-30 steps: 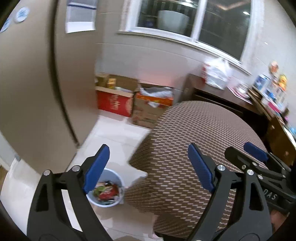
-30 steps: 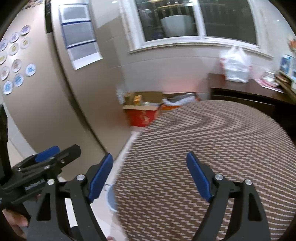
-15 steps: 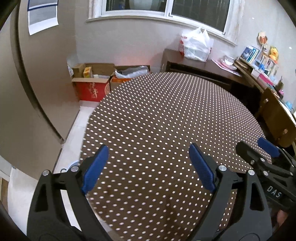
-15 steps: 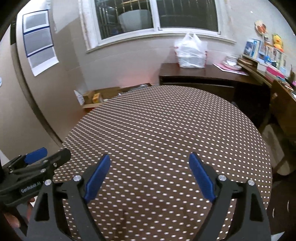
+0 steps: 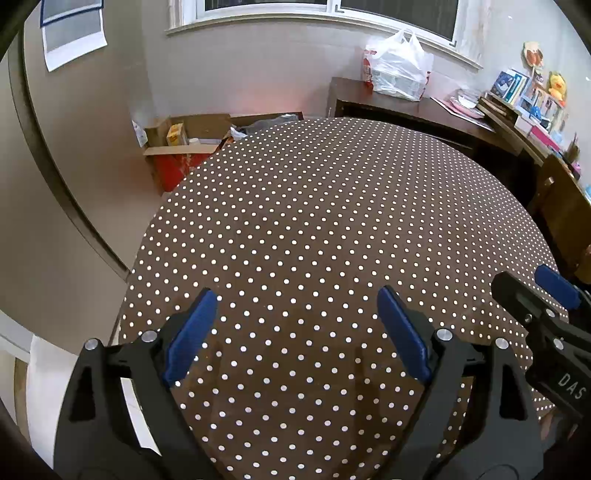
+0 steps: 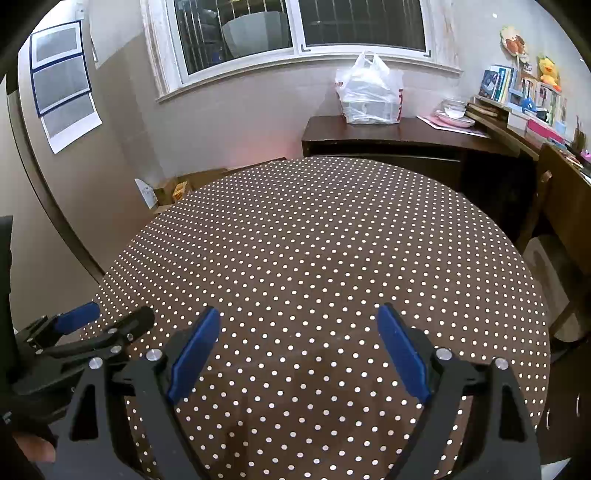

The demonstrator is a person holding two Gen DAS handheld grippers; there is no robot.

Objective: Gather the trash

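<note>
No trash shows in either view; under and ahead of both grippers lies only the round table (image 5: 332, 229), covered in a brown cloth with white dots. The left gripper (image 5: 295, 332) hangs over the table's near edge with its blue pads spread wide and nothing between them. The right gripper (image 6: 299, 343) is just beside it, to its right, also spread wide and empty. Beyond the table's far left edge, ahead of the left gripper, sit cardboard boxes (image 5: 184, 140) on the floor. Further ahead and to the right, a white plastic bag (image 6: 369, 96) rests on a dark wooden sideboard (image 6: 388, 136) under the window (image 6: 295, 33).
</note>
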